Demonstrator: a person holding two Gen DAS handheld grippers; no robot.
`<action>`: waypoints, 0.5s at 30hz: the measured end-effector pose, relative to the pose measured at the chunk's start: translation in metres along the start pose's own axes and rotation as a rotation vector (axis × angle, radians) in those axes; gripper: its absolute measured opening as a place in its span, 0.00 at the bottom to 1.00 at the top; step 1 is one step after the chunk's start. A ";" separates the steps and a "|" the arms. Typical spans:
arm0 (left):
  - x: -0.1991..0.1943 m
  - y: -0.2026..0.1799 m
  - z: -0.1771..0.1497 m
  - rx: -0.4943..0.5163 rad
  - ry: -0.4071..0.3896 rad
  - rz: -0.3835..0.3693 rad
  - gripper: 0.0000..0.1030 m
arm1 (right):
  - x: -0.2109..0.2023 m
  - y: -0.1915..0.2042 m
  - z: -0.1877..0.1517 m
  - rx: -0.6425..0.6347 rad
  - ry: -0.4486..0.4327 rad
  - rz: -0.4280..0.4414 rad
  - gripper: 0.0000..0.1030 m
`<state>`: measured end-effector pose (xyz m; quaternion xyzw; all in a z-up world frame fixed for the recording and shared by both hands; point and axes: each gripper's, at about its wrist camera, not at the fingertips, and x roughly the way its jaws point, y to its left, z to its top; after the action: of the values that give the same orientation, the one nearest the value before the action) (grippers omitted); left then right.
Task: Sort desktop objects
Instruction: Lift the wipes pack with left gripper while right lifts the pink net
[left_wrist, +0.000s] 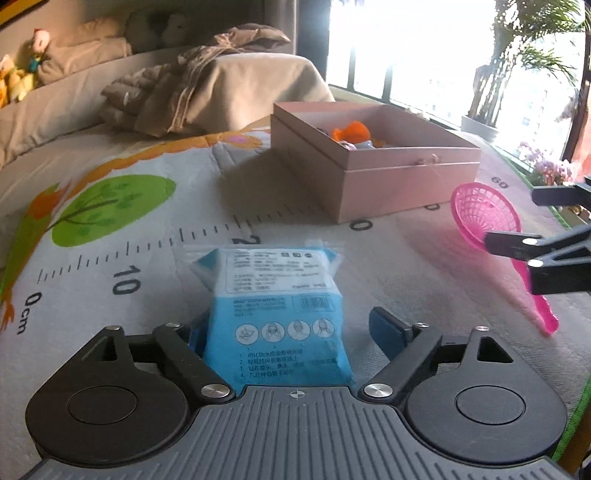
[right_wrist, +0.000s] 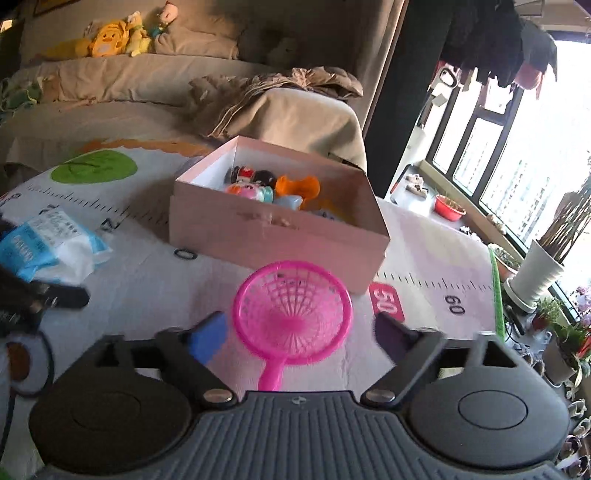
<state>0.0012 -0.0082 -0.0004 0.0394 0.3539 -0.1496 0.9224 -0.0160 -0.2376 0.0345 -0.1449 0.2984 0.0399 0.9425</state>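
Note:
A blue and white face-mask pack (left_wrist: 277, 314) lies flat on the printed mat, between the fingers of my left gripper (left_wrist: 291, 332). The left finger sits at the pack's edge, while the right finger (left_wrist: 388, 328) stands clear of it, so the gripper is open. A pink plastic strainer (right_wrist: 291, 317) lies on the mat with its handle pointing towards me. My right gripper (right_wrist: 299, 338) is open around its ring without touching it. Beyond both stands an open pink box (right_wrist: 273, 229) holding several small toys (right_wrist: 258, 188). The strainer (left_wrist: 484, 214) also shows in the left wrist view.
The mat (left_wrist: 122, 221) has a ruler print and a green tree. Its green edge (right_wrist: 495, 291) runs along the right, with potted plants (right_wrist: 535, 273) and a window beyond. Behind the box are a draped blanket (right_wrist: 280, 96) and plush toys (right_wrist: 110, 37).

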 end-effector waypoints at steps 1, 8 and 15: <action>0.000 0.000 0.000 0.000 0.002 0.002 0.88 | 0.005 -0.001 0.003 0.005 0.006 0.004 0.96; 0.001 -0.001 0.003 -0.007 0.017 0.009 0.88 | 0.034 -0.011 0.009 0.085 0.093 0.049 0.94; -0.001 -0.004 0.004 -0.004 0.021 0.038 0.73 | 0.019 -0.025 -0.004 0.149 0.102 0.099 0.80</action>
<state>0.0017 -0.0120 0.0029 0.0458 0.3630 -0.1310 0.9214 0.0014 -0.2630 0.0265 -0.0615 0.3548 0.0566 0.9312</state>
